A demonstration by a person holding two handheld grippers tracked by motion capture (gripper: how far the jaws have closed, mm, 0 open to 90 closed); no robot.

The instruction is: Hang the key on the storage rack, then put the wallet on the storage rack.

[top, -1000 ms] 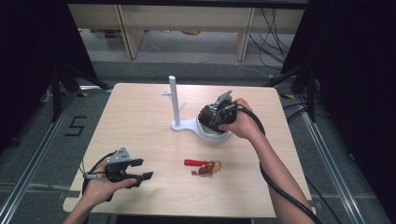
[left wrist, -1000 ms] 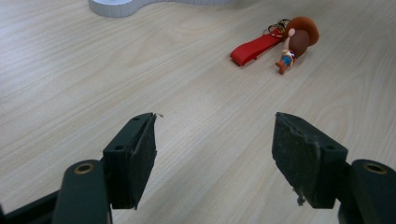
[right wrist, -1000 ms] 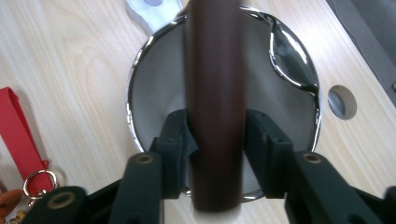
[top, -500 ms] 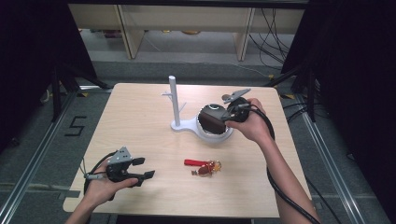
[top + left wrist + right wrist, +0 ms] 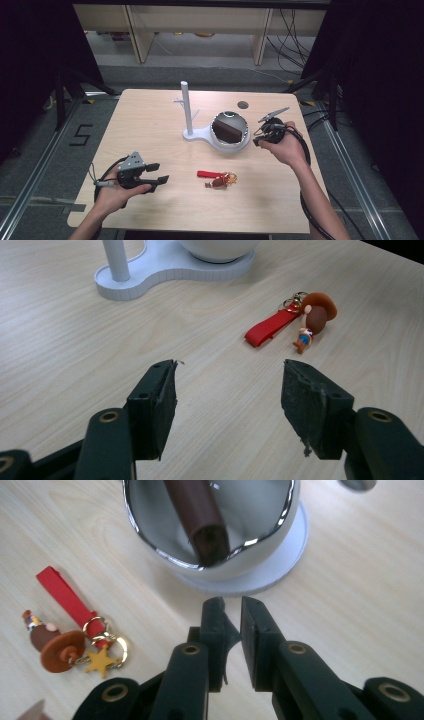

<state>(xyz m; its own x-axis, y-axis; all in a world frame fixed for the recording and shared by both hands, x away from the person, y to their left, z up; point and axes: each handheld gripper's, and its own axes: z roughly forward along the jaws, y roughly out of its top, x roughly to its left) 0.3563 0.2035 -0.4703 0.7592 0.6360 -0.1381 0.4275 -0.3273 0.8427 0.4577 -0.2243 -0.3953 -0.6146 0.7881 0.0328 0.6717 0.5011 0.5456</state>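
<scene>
Keychain (image 5: 216, 178) between both tongs-holding hands

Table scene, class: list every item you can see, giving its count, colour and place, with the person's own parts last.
table: one, light wood, centre of the high view
stand: one, white post on a white base, mid-table
bowl: one, white with silver rim, on the stand's base
brown item: one, dark brown, inside the bowl
keychain: one, red strap with brown figure and gold star, front of the bowl
left tool: one, black, open, front left
right tool: one, black, nearly closed, empty, beside the bowl
</scene>
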